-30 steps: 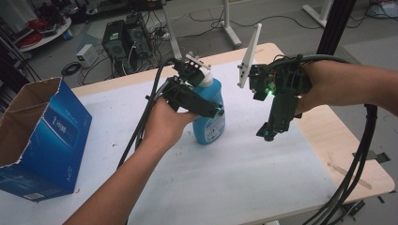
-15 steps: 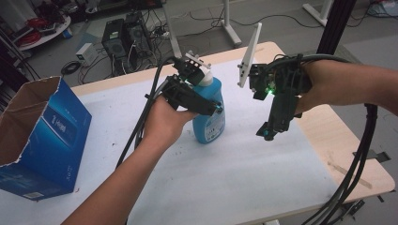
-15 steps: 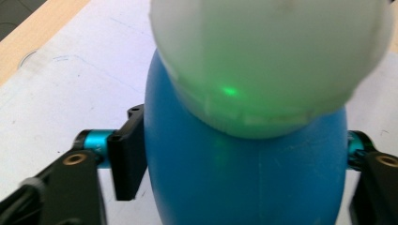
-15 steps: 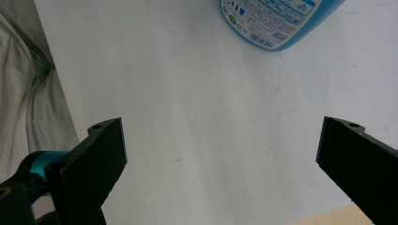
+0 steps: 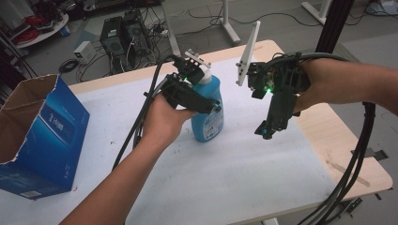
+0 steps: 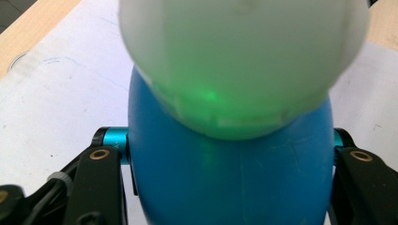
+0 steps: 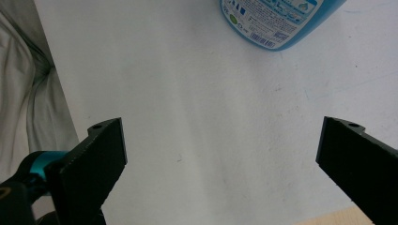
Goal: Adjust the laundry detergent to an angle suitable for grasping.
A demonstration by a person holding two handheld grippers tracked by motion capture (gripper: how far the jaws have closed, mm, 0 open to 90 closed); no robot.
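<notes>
Closing left gripper (image 5: 213,108) fingers apparently clamp bottle (image 5: 209,117).

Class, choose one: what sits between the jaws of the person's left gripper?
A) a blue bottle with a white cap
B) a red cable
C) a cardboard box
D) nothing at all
A: in the left gripper view the jaws of the left gripper press both sides of the blue bottle.

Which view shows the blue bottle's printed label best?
Right gripper view: the label on the blue bottle is sharp, barcode visible. The high view shows it small; the left gripper view shows blurred cap and bare blue body.
</notes>
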